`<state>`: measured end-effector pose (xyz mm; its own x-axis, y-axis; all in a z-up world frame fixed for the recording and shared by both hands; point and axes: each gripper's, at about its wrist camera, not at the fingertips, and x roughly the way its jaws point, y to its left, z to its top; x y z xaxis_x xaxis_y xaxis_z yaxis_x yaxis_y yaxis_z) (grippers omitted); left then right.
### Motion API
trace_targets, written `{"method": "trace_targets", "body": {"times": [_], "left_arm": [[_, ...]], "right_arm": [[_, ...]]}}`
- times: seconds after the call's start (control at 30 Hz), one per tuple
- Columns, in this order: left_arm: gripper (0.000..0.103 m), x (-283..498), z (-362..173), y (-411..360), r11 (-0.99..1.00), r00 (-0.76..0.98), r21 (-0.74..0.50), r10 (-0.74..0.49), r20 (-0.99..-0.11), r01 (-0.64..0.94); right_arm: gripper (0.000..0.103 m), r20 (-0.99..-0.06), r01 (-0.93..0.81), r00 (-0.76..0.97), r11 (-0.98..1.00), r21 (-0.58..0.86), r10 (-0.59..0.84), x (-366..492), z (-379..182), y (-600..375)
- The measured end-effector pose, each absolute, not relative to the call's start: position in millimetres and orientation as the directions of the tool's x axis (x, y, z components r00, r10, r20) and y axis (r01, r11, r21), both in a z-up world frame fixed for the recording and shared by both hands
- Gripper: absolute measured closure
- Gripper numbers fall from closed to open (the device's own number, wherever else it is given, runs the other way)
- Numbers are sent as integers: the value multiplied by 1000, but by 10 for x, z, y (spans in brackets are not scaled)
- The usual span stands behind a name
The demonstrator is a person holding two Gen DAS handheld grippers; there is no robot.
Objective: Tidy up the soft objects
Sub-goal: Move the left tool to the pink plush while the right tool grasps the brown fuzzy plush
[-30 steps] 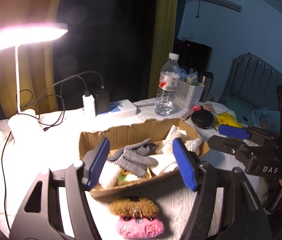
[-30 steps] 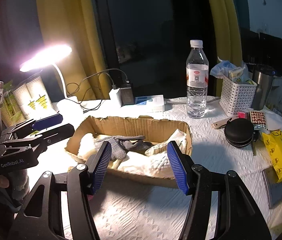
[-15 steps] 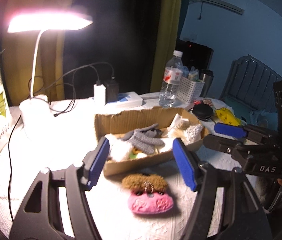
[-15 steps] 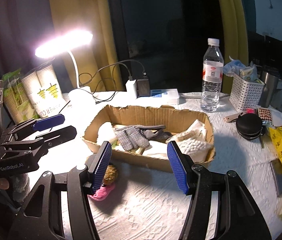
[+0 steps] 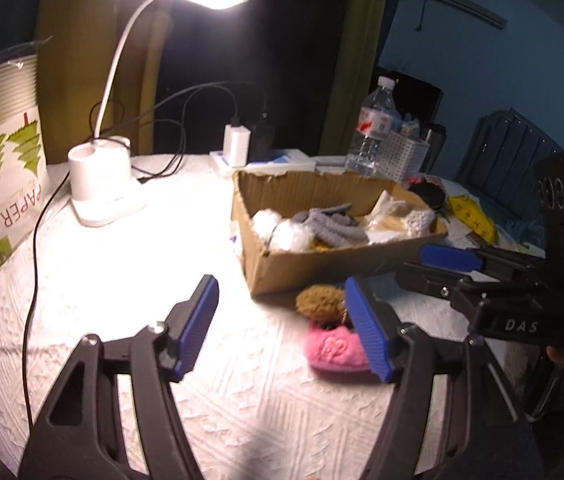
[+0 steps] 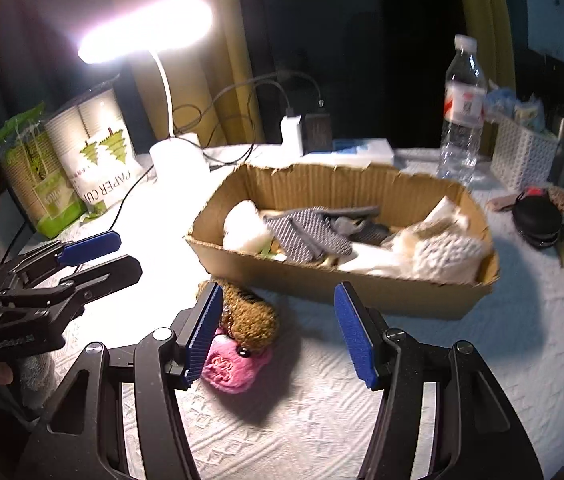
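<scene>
Both claws are hovering over the white-clothed desk (image 5: 241, 392) with nothing in them. The left claw (image 5: 282, 324) is standing with its blue pads spread wide apart, and the right claw (image 6: 279, 332) is likewise gaping open. The pink and brown plush purse (image 6: 237, 340) is lying on the desk just in front of the cardboard box (image 6: 322, 280), outside it, near the box's front left corner; in the right wrist view it is sitting just beside the left pad (image 6: 203, 332) of the right claw, partly behind it. Inside the box, a grey dotted glove (image 6: 306, 232), a white fluffy item (image 6: 243, 226) and a cream knitted piece (image 6: 442, 254) are resting in a loose heap. A lit desk lamp (image 5: 101, 184) is shining beyond the box, a water bottle (image 6: 462, 108) is standing behind it, and a white basket (image 6: 522, 156) is sitting near the bottle.
</scene>
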<state>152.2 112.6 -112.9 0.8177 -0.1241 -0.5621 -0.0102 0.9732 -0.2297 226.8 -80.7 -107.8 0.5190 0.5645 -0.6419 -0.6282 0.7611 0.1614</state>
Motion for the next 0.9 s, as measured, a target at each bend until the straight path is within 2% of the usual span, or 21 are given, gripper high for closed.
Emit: {"method": "trace_targets", "body": {"times": [0.67, 0.73, 0.9], "left_arm": [[36, 1400, -1469, 1416, 962, 776, -269, -137, -616, -44], [36, 1406, -1475, 1405, 963, 774, -267, -137, -618, -43], [36, 1432, -1465, 1307, 967, 769, -254, -140, -623, -30]], "right_arm": [[43, -714, -620, 409, 747, 239, 568, 2397, -1567, -287], [57, -715, -616, 411, 750, 239, 565, 2403, -1570, -296], [62, -699, -614, 431, 753, 237, 571, 2382, -1506, -393]]}}
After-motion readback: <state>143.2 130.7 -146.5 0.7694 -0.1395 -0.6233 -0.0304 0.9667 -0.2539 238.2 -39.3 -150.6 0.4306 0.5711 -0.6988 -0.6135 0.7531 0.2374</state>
